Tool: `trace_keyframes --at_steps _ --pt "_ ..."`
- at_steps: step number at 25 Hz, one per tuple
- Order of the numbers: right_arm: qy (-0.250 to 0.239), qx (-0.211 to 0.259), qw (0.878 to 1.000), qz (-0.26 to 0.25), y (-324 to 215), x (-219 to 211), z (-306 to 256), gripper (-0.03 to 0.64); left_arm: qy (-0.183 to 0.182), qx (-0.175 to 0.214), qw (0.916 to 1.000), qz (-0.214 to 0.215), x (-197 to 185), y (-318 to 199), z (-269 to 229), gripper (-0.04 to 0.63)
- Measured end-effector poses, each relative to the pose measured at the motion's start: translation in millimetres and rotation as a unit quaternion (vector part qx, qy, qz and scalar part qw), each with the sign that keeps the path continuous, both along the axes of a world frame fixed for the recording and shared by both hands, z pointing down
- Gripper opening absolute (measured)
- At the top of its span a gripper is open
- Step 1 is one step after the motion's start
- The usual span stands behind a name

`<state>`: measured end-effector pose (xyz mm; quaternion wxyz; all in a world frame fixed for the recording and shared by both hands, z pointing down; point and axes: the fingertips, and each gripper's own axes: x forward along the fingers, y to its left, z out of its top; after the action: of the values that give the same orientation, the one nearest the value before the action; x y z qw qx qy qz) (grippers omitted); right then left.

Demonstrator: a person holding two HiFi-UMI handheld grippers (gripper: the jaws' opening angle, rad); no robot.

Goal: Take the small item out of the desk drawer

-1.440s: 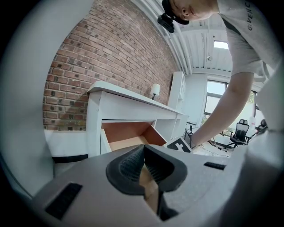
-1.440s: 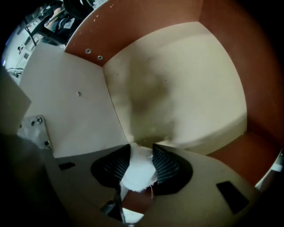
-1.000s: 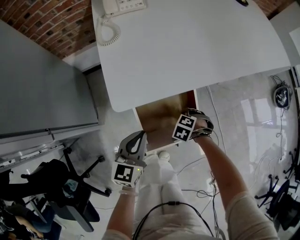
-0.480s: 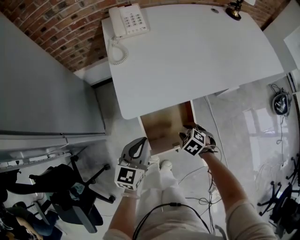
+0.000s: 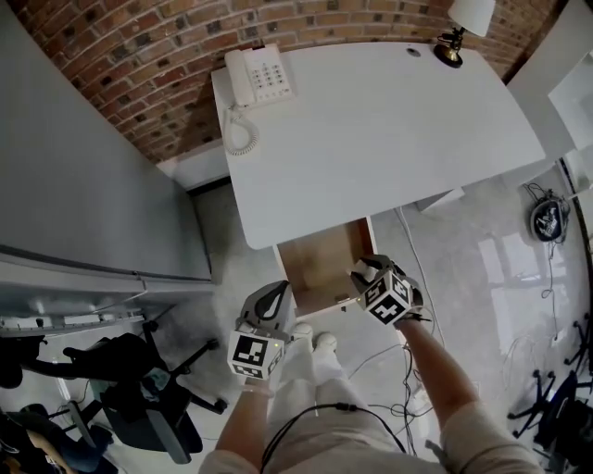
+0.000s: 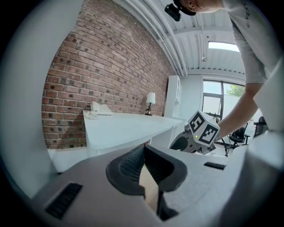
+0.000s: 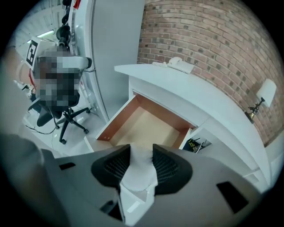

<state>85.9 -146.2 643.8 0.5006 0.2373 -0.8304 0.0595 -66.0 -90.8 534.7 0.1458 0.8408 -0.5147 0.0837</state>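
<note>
Nearest us, at about eleven o'clock, we hold the left gripper just beside the drawer's front left corner; its jaws are pressed together at the tips and pinch nothing. At one o'clock the right gripper tilts down over the drawer's front right corner; its pads pinch the small white item, which sits between them above the open drawer, out of it. In the head view we cannot make the item out, perhaps because the gripper covers it. At eight o'clock a black office chair stands on the pale floor; at nine o'clock rises a tall grey panel. The drawer, with its pale wooden floor, juts from under the near edge of the white desk at twelve o'clock. Farther on, a white telephone rests at the desk's eleven o'clock corner, its coiled cord beside it; a small lamp stands at the one o'clock corner. A brick wall runs behind the desk.
</note>
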Motion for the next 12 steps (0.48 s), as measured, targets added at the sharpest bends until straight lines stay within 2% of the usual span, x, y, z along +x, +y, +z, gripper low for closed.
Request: trace_keyframes --at_steps 12 --pt "-0.102 0.045 0.991 0.071 1.8 8.2 -78.0 0.161 -0.001 0.021 0.9998 -0.006 -2.2 0.2 -43.7 -0.002"
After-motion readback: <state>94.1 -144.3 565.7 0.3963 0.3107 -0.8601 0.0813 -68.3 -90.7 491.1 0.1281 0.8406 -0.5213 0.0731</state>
